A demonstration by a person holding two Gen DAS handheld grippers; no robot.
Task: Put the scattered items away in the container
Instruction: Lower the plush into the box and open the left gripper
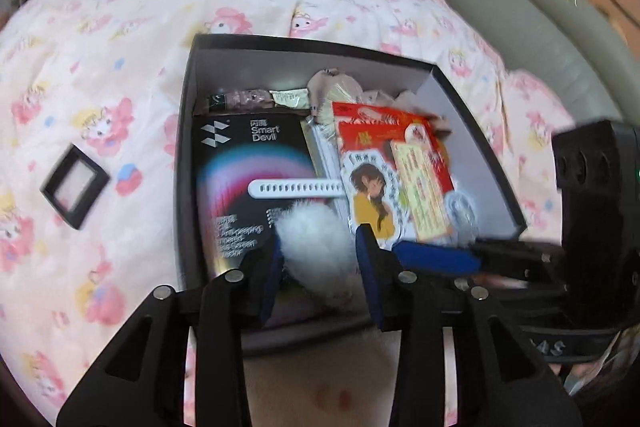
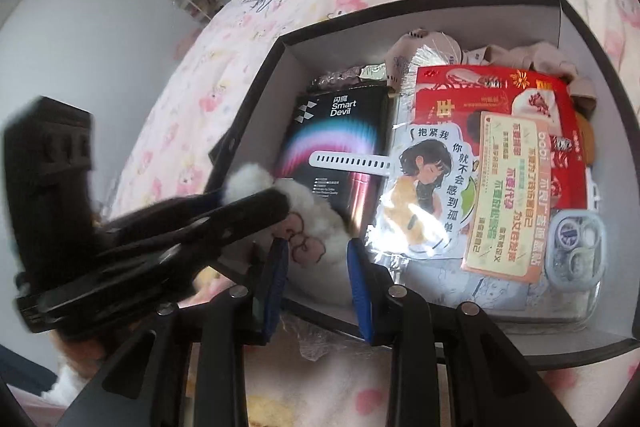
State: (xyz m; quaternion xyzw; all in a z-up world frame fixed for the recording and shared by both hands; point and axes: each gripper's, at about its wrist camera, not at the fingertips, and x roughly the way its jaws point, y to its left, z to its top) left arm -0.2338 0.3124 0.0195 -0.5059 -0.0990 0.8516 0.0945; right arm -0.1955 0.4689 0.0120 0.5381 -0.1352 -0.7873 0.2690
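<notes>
The left gripper (image 1: 318,255) has its two blue pads partly open, with a white fluffy toy (image 1: 316,239) sitting right between them. The pads look like they touch the fur on both sides, but the fur is blurry, so I cannot tell if they are squeezing it or have let go. The right gripper (image 2: 316,267) is half open too and holds nothing; the same fluffy toy (image 2: 316,227) lies just past its tips, and the left gripper reaches across in front of it. The toy is inside the black box (image 1: 184,147), at the near edge, partly on top of the dark Smart Devil pack (image 1: 244,163). I think the toy is very light and soft, so it will squash when pinched and will not break. The fur could slip, so the best place to grab is the fat middle, not the loose fluff. Also in the box, past the toy, are a white strap (image 1: 296,189), a girl sticker card (image 1: 370,199), a red packet (image 1: 384,131) and a small clear case (image 2: 576,247) in the near right corner. Outside the box, to its left on the pink blanket (image 1: 120,47), lies a small black frame (image 1: 75,185). It looks stiff, thin and light, and I think it should be picked up by one edge.
</notes>
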